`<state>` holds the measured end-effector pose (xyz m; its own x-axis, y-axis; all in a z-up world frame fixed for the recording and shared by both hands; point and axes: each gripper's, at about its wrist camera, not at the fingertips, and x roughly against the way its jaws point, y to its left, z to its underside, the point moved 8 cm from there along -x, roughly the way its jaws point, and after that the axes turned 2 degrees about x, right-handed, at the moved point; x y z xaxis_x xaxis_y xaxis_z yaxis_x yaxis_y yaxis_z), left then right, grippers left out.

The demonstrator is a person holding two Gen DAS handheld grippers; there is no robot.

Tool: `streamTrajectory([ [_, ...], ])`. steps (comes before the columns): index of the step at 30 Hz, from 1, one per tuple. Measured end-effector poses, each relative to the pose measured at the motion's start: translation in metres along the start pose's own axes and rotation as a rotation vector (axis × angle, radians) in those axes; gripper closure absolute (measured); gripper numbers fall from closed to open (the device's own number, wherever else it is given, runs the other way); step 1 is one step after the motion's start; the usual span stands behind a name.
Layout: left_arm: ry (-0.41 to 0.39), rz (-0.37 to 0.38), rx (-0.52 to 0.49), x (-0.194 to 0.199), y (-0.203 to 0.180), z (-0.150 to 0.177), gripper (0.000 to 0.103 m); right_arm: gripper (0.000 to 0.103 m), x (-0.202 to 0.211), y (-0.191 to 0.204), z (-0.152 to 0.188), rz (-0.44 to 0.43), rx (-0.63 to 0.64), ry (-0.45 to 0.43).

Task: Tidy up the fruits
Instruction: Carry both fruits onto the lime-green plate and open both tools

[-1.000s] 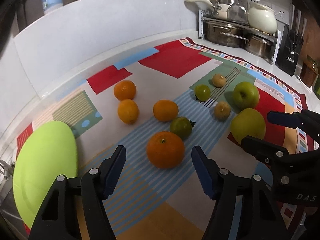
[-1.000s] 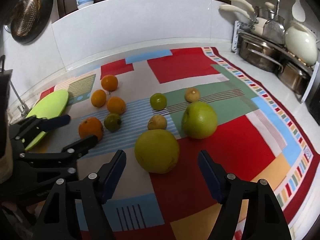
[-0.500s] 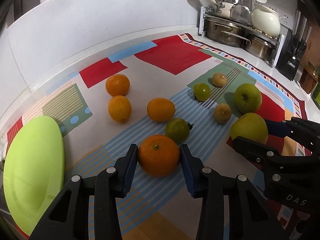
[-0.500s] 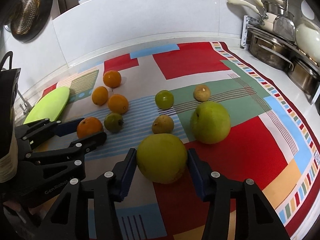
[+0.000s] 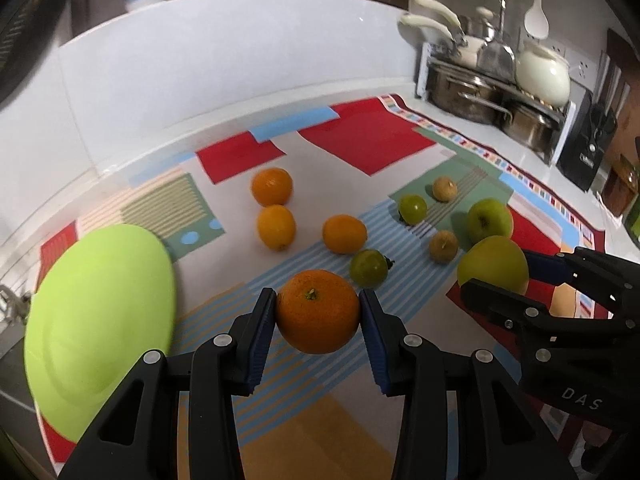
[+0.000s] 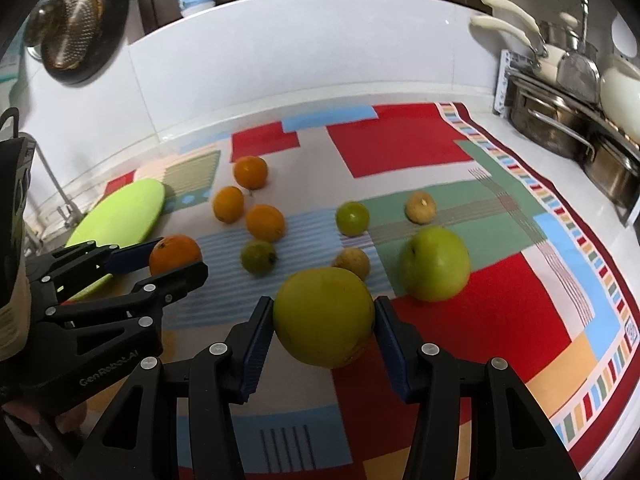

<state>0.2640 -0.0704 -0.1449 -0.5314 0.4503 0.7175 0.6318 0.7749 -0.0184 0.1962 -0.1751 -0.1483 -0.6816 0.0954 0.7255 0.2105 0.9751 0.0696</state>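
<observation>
My left gripper [image 5: 318, 322] is shut on a large orange [image 5: 318, 312] and holds it a little above the patterned mat [image 5: 360, 144]. My right gripper [image 6: 324, 326] is shut on a big yellow-green apple [image 6: 324, 316], also lifted; it shows in the left wrist view [image 5: 494, 266] too. On the mat lie three smaller oranges [image 5: 272, 186] [image 5: 276, 227] [image 5: 344, 234], two small green fruits [image 5: 369, 267] [image 5: 413, 208], two small brown fruits [image 5: 443, 245] [image 5: 445, 189] and a second green apple [image 6: 435, 264]. A lime-green plate [image 5: 100, 320] lies at the left.
A rack of steel pots and a white kettle [image 5: 492, 92] stands at the back right, with a black knife block [image 5: 588, 152] beside it. A white tiled wall [image 5: 240, 76] runs behind the mat. A strainer [image 6: 76, 36] hangs at the upper left.
Both grippers closed from open onto their fruit and have lifted them off the mat: the left on the large orange, the right on the yellow-green apple.
</observation>
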Motion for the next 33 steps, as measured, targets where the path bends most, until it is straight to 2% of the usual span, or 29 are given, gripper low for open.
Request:
streamTrajectory([
  [12, -0.092, -0.097, 0.115, 0.053, 0.028, -0.007, 0.061, 0.052, 0.027, 0.037, -0.028, -0.101, 0.098, -0.074],
  [16, -0.119, -0.152, 0.151, 0.069, 0.044, -0.009, 0.061, 0.052, 0.032, 0.051, -0.039, -0.139, 0.133, -0.100],
  [25, -0.155, -0.270, 0.219, 0.095, 0.099, -0.007, 0.061, 0.052, 0.024, 0.104, -0.068, -0.260, 0.215, -0.141],
  [33, -0.147, -0.346, 0.270, 0.102, 0.154, 0.003, 0.061, 0.052, 0.006, 0.163, -0.090, -0.358, 0.270, -0.152],
])
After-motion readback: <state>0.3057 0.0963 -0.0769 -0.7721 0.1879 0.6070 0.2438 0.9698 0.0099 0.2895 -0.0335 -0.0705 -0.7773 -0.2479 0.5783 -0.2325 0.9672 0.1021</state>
